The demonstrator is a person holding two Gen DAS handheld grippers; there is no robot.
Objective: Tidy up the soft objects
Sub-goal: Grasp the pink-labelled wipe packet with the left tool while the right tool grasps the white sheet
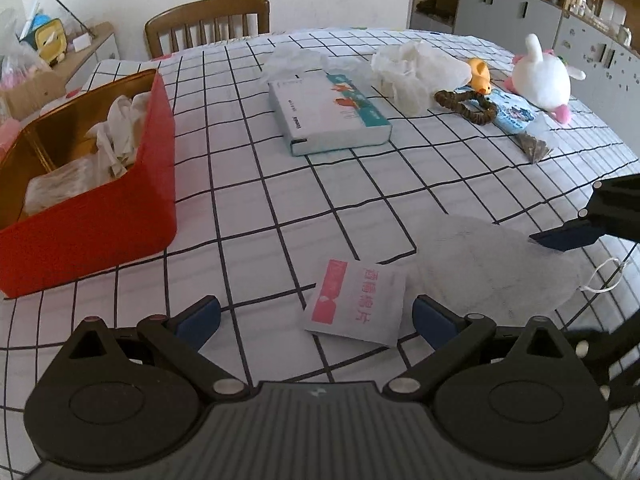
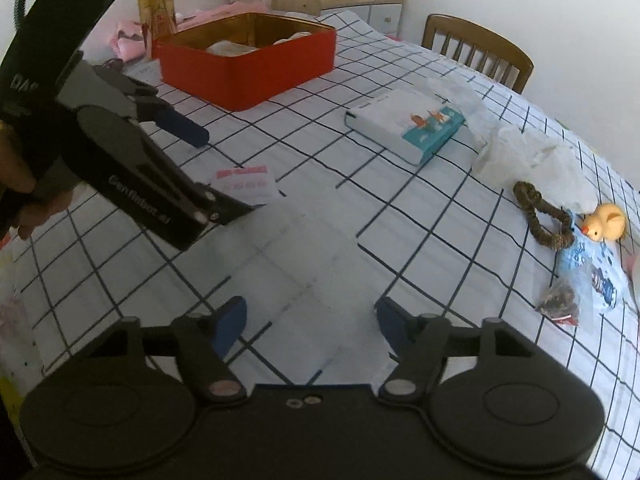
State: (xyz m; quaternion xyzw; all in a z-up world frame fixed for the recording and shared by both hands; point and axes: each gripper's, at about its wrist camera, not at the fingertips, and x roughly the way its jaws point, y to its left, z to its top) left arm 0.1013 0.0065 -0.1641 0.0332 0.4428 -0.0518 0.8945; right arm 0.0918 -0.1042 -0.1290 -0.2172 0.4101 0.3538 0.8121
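A white face mask [image 1: 492,268] lies flat on the checked tablecloth, and shows large in the right wrist view [image 2: 304,252]. My left gripper [image 1: 316,316] is open, its fingers either side of a white and pink sachet [image 1: 356,304] at the mask's left end. My right gripper [image 2: 308,320] is open over the mask's near edge; one of its fingers [image 1: 568,236] rests by the mask's far edge. A red tin [image 1: 100,208] at the left holds white soft items. A white plush toy [image 1: 540,76] and a brown scrunchie [image 1: 468,106] lie at the far right.
A teal and white box [image 1: 332,116] lies mid-table, with crumpled white plastic bags [image 1: 416,68] behind it. A yellow rubber duck [image 1: 480,76], a blue packet [image 1: 512,114] and a small bag of dark bits [image 2: 560,304] lie near the scrunchie. A wooden chair [image 1: 208,24] stands beyond the table.
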